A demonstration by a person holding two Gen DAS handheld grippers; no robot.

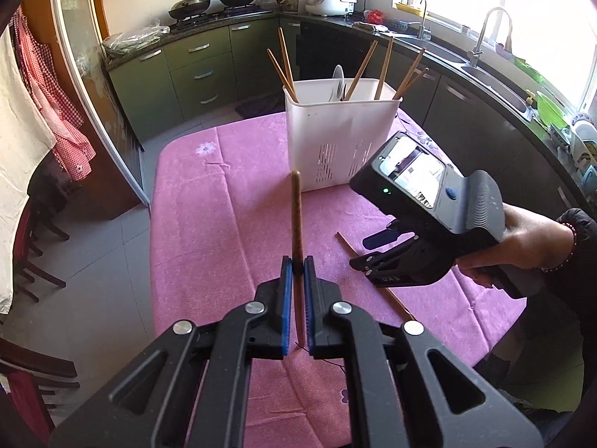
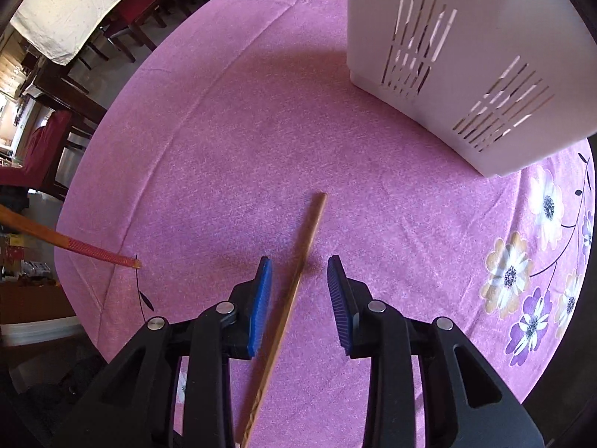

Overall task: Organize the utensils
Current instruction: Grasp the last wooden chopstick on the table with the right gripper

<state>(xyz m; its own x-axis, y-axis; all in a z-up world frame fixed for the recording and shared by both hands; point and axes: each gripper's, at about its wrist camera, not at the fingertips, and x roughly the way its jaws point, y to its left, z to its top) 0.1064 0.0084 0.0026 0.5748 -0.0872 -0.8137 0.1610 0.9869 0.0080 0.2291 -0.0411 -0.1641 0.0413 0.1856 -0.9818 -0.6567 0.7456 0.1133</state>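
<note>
Chopsticks: 1 in left tool [image 1: 297,265], 1 [image 2: 294,283] between open right tool [image 2: 299,274] pads.

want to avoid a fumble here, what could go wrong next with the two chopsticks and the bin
1. The left gripper pinches its chopstick near one end, so it may pivot or slip on the way to the bin.
2. The right gripper is open over a chopstick lying flat and slanted on the cloth; closing may roll it away or snag fabric.
3. The bin already holds chopsticks leaning outward; a new one may knock them.
</note>
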